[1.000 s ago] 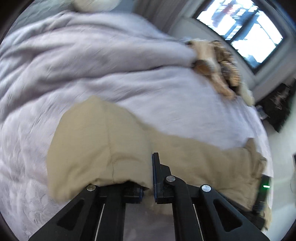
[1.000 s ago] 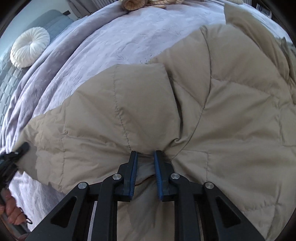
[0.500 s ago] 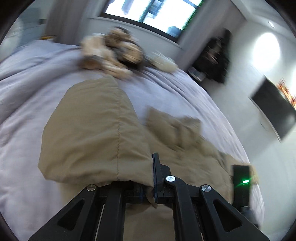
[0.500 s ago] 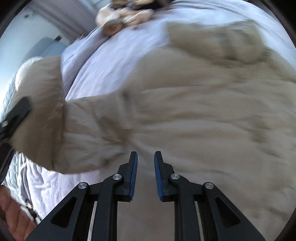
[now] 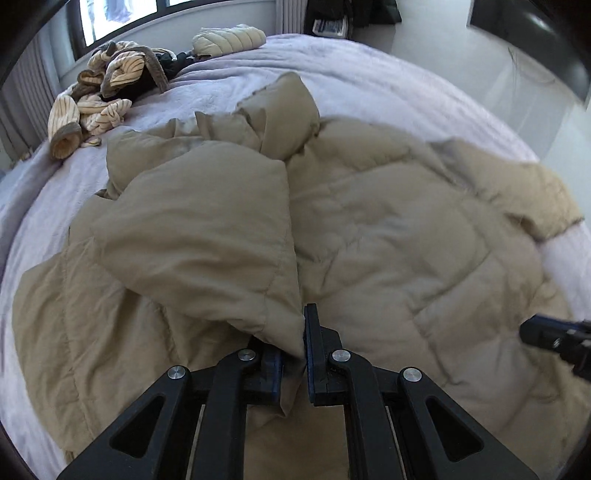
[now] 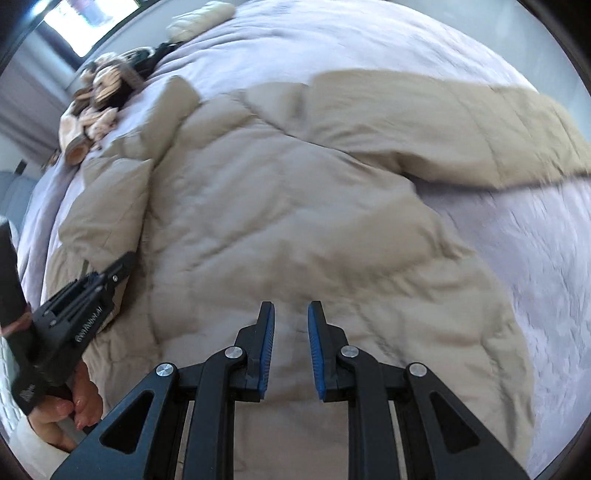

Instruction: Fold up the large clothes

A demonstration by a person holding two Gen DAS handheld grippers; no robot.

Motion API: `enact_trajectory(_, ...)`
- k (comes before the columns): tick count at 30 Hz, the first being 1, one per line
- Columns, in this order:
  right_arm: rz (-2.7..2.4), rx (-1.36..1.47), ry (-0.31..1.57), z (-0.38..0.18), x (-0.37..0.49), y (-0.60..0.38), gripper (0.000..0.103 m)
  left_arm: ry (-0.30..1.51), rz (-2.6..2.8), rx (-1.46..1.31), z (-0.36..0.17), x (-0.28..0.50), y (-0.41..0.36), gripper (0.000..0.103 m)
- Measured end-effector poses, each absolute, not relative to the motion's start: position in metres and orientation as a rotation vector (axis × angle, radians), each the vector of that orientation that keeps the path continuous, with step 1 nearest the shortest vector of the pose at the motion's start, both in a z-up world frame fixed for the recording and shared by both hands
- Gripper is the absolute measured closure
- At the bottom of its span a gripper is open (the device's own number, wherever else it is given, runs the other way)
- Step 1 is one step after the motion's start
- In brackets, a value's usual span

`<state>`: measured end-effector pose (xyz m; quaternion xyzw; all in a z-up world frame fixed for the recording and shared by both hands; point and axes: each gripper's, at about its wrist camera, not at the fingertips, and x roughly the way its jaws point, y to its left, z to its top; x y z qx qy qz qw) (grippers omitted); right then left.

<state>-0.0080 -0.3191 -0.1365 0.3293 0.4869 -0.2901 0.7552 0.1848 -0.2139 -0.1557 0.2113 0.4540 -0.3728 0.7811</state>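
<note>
A tan puffer jacket [image 5: 388, 229] lies spread on the lavender bed [image 5: 369, 74]. My left gripper [image 5: 300, 343] is shut on the edge of a folded-over sleeve flap [image 5: 207, 229], which drapes across the jacket's left half. In the right wrist view my right gripper [image 6: 291, 321] hovers over the jacket's body [image 6: 277, 206], open, with nothing between its blue pads [image 6: 266, 343]. The other sleeve [image 6: 443, 122] stretches out to the right. The left gripper [image 6: 122, 264] shows at the left, held by a hand [image 6: 74, 406]. The right gripper's tip [image 5: 554, 338] peeks in at the left view's right edge.
A pile of striped clothes [image 5: 99, 96] and a folded pale puffer [image 5: 229, 38] lie at the bed's far end under a window. Dark furniture [image 5: 351, 14] and pale floor [image 5: 480, 74] sit beyond the bed's right edge.
My left gripper swung across with the sleeve and laid it over the jacket. My right gripper let go of the jacket fabric and rose above it.
</note>
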Motion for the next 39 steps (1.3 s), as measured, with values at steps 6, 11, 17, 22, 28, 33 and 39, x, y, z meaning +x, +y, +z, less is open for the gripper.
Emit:
enact_trajectory(6,-0.598,0.75,1.055,-0.144,-0.004,-0.316,0.082,0.947,-0.84,0.48,-0.143,0.173,-0.201,0.014)
enact_trajectory(11,-0.529,0.69,1.058,-0.135,0.021,-0.3,0.078,0.903,-0.82,0.436,-0.119,0.181,-0.153,0.014)
enact_trajectory(17,-0.371,0.459,1.039,-0.113,0.09,-0.251,0.011,0.891,-0.474,0.348,-0.116,0.25,-0.066,0.014)
enact_trajectory(22,-0.325,0.208,1.052,-0.117,0.161,-0.2,0.011,0.992,-0.213,0.214,-0.143,0.302,0.002,0.014)
enact_trajectory(28,-0.42,-0.012,1.109,-0.148,0.216,-0.191,0.02,1.09,-0.166,0.156,-0.179,0.318,0.028,0.014)
enact_trajectory(33,-0.445,0.286,1.011,-0.135,0.186,-0.244,0.097,1.088,-0.269,0.102,-0.162,0.318,0.05,0.014)
enact_trajectory(39,-0.416,0.676,1.011,-0.165,0.149,-0.298,0.097,1.104,-0.37,0.277,-0.159,0.273,0.061,0.014)
